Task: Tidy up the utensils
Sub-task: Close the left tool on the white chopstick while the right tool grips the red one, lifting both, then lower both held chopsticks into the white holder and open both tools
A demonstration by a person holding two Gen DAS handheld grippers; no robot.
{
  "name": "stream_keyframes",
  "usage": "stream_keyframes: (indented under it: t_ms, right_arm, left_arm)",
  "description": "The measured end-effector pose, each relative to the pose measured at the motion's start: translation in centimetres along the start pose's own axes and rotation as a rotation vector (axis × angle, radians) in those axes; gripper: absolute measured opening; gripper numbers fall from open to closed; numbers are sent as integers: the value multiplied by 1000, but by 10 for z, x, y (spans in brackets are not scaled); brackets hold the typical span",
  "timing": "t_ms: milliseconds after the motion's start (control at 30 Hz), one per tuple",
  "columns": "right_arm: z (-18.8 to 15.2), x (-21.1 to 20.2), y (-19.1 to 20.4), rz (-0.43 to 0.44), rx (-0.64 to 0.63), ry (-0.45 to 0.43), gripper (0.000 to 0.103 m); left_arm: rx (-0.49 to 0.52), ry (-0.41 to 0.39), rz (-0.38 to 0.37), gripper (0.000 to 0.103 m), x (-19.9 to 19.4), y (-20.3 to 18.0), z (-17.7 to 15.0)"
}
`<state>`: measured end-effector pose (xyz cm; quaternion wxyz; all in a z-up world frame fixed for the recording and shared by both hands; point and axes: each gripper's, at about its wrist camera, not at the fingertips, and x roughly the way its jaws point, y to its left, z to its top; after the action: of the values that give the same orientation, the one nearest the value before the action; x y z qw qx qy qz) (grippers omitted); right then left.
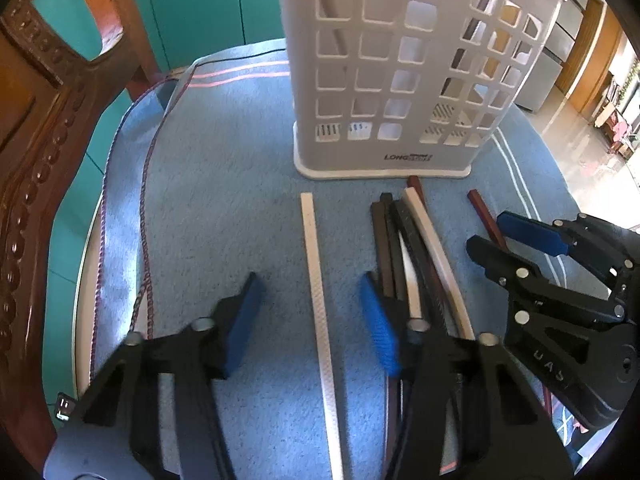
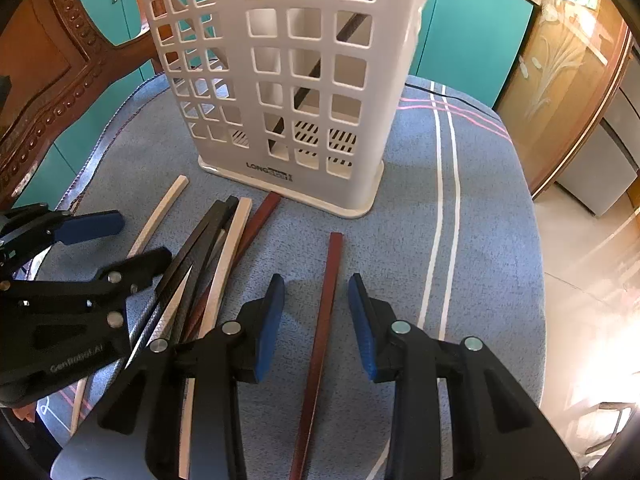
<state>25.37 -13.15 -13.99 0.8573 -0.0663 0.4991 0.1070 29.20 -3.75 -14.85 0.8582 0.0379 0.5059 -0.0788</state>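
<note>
A white slotted utensil holder [image 1: 400, 60] stands on the blue towel [image 1: 224, 200]; in the right wrist view [image 2: 288, 80] a dark chopstick [image 2: 316, 68] leans inside it. My left gripper [image 1: 310, 312] is open, its jaws either side of a lone white chopstick [image 1: 318, 304]. A pile of black, white and brown chopsticks [image 1: 408, 248] lies just right of it. My right gripper [image 2: 316, 320] is open, its jaws either side of a lone reddish-brown chopstick [image 2: 324, 320]. The same pile [image 2: 208, 256] lies to its left.
A carved wooden chair back [image 1: 36, 160] stands at the left. Teal cabinets [image 2: 472, 32] stand behind the table. The towel's right edge [image 2: 532, 264] drops off to the floor.
</note>
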Motion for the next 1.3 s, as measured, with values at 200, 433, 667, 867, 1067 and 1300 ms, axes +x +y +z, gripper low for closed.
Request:
stream_keyframes:
  t_ms: [200,433,667,867,1067,1300]
  right_arm:
    - [4,-1,-7,38,10,5,8]
    - [14,-33,-23,124,45,-95,7]
    - [19,-115,-54,258,73,-264,7]
    - [16,-175,-71,347,132,-418,7]
    - [46,-227,-84,403,199,-589,7]
    - [80,-266,-117,366,337,-828,7]
  left_arm:
    - [-40,-5,-2,8,1,8,6]
    - [-77,-73,-13,7,-29,19,5]
    - [-53,-305,-75,7,-131,14,0]
    - [-40,-494,-111,7,-209,6,3]
    - [-55,-693,-138,7,-272,3,39]
    - [-177,-902,-101,7,-286,23,78]
